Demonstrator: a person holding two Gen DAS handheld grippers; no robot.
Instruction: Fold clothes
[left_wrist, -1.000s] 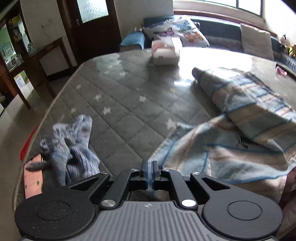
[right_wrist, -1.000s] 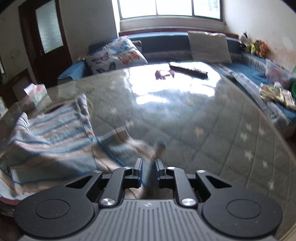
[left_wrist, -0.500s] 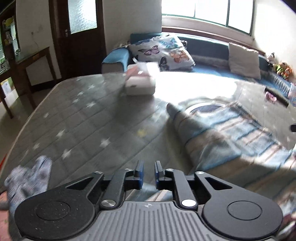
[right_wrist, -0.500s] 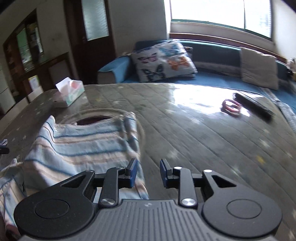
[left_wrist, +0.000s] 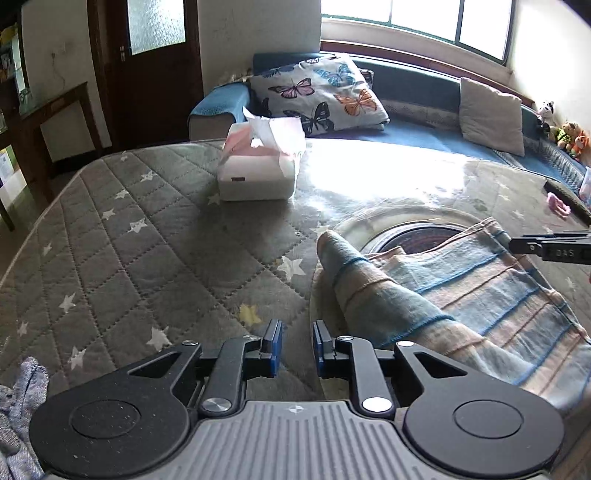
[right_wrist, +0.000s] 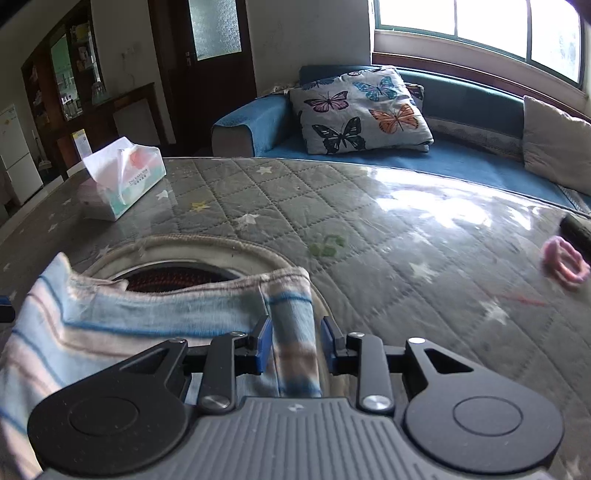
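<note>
A blue, white and pink striped garment (left_wrist: 461, 306) lies folded on the grey quilted table cover (left_wrist: 155, 258). My left gripper (left_wrist: 297, 349) is open and empty, just left of the garment's left folded edge. In the right wrist view the garment (right_wrist: 110, 332) fills the lower left, and its right folded edge (right_wrist: 291, 332) lies between the open jaws of my right gripper (right_wrist: 293, 345), which does not pinch it. The right gripper also shows at the left view's right edge (left_wrist: 550, 249).
A tissue box (left_wrist: 258, 166) stands at the far side of the table, also seen in the right view (right_wrist: 122, 181). A round recess with a dark centre (right_wrist: 173, 273) lies behind the garment. A pink hair tie (right_wrist: 565, 262) lies far right. A grey-blue cloth (left_wrist: 18, 417) lies near left.
Both grippers opened and let go of the garment, which now lies folded over on the table. Both moved forward toward the garment's far folded edge.
</note>
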